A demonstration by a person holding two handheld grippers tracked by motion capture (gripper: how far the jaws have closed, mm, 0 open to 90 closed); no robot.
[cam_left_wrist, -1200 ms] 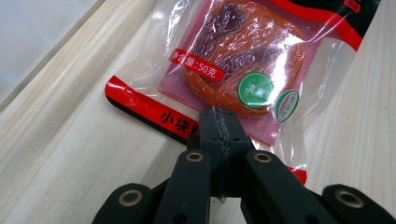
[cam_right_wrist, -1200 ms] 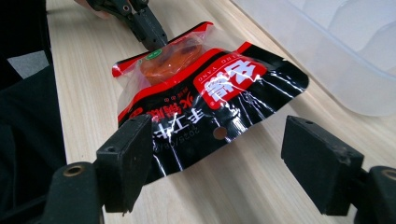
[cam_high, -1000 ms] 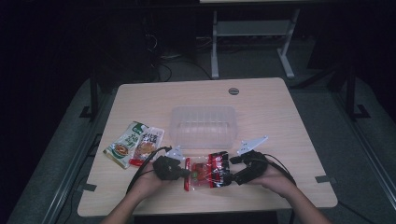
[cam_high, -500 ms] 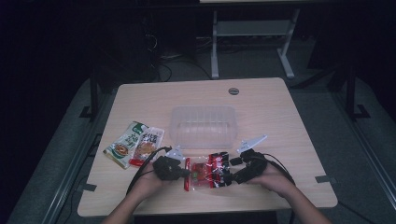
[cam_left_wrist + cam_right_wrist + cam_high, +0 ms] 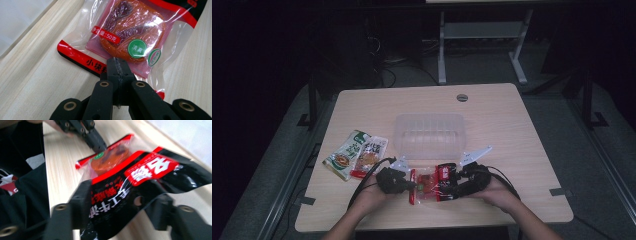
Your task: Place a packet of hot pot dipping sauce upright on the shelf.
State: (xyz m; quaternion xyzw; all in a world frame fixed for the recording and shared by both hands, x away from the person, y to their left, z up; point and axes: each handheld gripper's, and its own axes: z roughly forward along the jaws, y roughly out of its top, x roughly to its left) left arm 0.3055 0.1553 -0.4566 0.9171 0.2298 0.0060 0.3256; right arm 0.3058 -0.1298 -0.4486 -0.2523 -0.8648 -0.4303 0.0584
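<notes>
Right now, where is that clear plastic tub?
In the high view, the clear plastic tub sits mid-table, just beyond the red snack packet, right of two other packets.

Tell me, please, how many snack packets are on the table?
3: a green packet and an orange packet at the table's left, and a red-and-black packet between the two grippers; none visibly hidden in the clear container.

red snack packet (image 5: 130,37) labelled "净含量:50克", green seal "清真"
</notes>
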